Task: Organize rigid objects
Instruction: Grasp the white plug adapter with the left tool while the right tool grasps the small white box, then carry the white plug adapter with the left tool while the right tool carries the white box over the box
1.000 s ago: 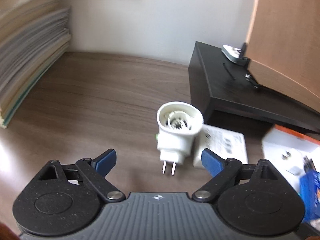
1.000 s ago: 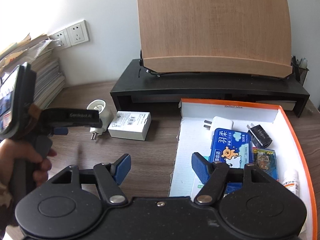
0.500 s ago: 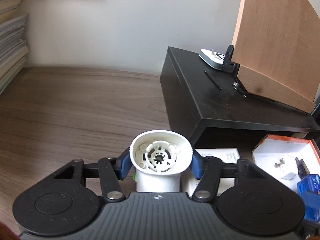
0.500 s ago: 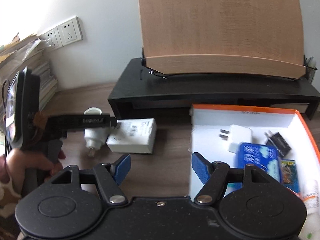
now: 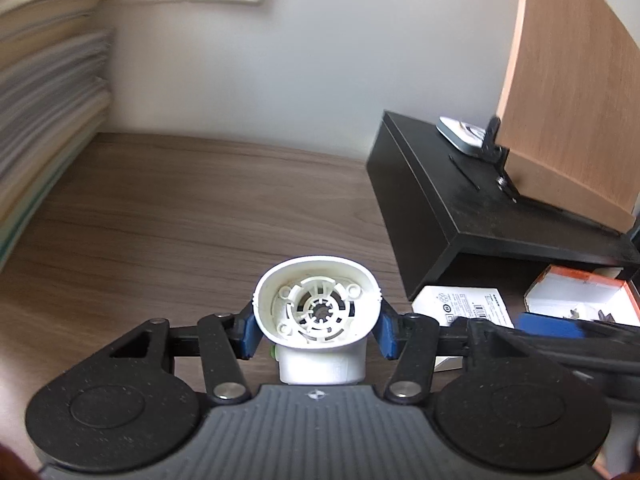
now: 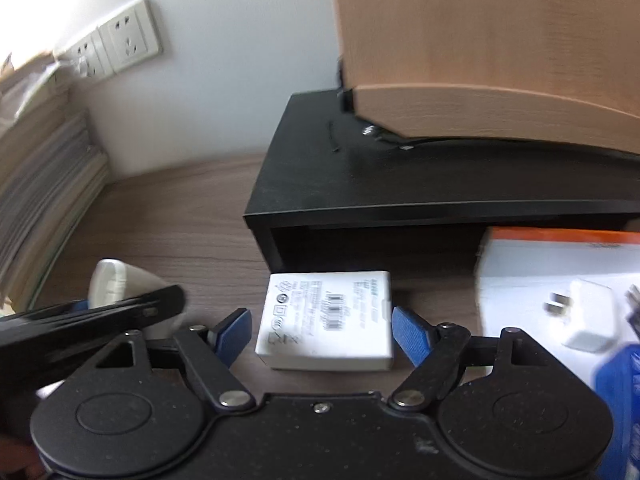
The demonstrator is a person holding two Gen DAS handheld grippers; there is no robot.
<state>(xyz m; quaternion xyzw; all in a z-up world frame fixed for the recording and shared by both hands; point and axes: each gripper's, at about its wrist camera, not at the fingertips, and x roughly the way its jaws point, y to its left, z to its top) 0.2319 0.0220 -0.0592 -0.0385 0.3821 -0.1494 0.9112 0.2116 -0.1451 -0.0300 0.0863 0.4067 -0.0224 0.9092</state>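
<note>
Between left gripper (image 5: 317,330) pads, white plug-in device (image 5: 318,312)

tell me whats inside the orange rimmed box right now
In the orange-rimmed box, a white plug adapter and part of a blue pack show. The rest is out of frame or blurred.

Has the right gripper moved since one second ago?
Yes. The right gripper has moved left, from before the orange-rimmed box to astride the small white carton; its jaws have just been opening.

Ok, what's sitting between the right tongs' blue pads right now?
The small white box lies on the desk between the open right tongs, pads clear of it, in the right wrist view.
</note>
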